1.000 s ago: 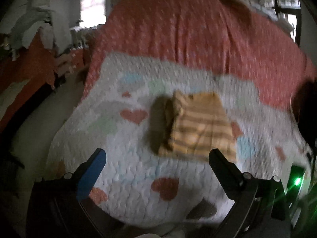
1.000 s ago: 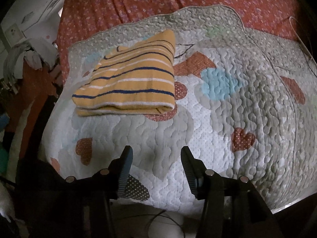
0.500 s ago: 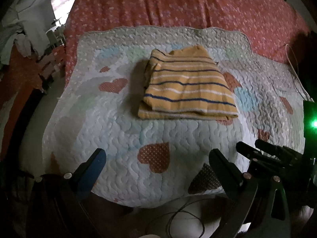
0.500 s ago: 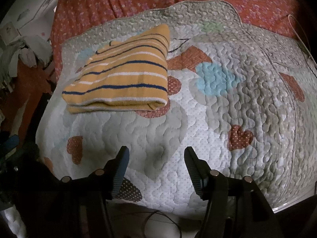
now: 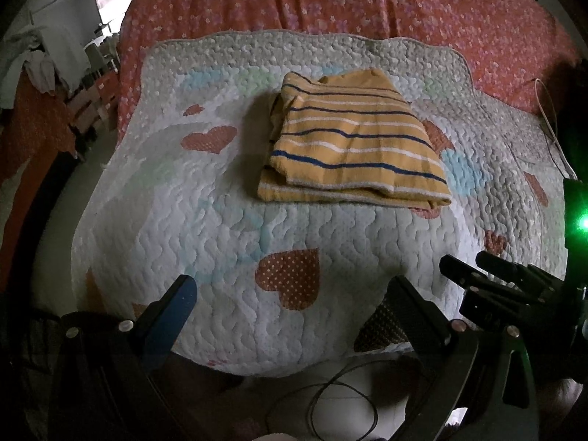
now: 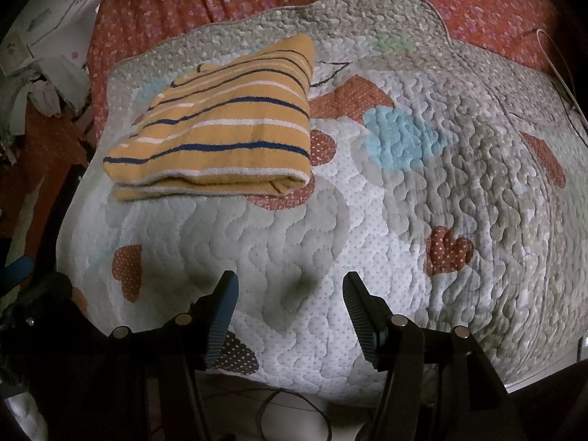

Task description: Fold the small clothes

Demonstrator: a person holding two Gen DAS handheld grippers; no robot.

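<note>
A folded yellow garment [image 5: 352,143] with navy and white stripes lies on the quilt [image 5: 220,228], toward its far half and a little right of centre in my left view; it sits flat, layers stacked, the folded edge facing me; in my right view the same garment [image 6: 220,139] lies up and to the left, one corner over a red dotted heart patch. The quilt, pale and stitched with hearts and a blue blob, is spread over a red flowered bedsheet [image 5: 330,3] that shows beyond its scalloped far edge; a thin cord [image 5: 547,110] runs down the sheet at the right.

My left gripper [image 5: 294,294] hangs over the quilt's near edge, well short of the garment, jaws spread wide with nothing between them; my right gripper [image 6: 288,294] is likewise released, its jaws parted over bare quilt and holding nothing, the garment well ahead and to the left of it. From the left view my right gripper's black fingers [image 5: 488,275] poke in at the lower right, beside a green light [image 5: 582,224]. A dark cable [image 5: 341,404] loops on the pale floor below the bed edge; clothes [image 5: 40,62] hang in the dim left background.
</note>
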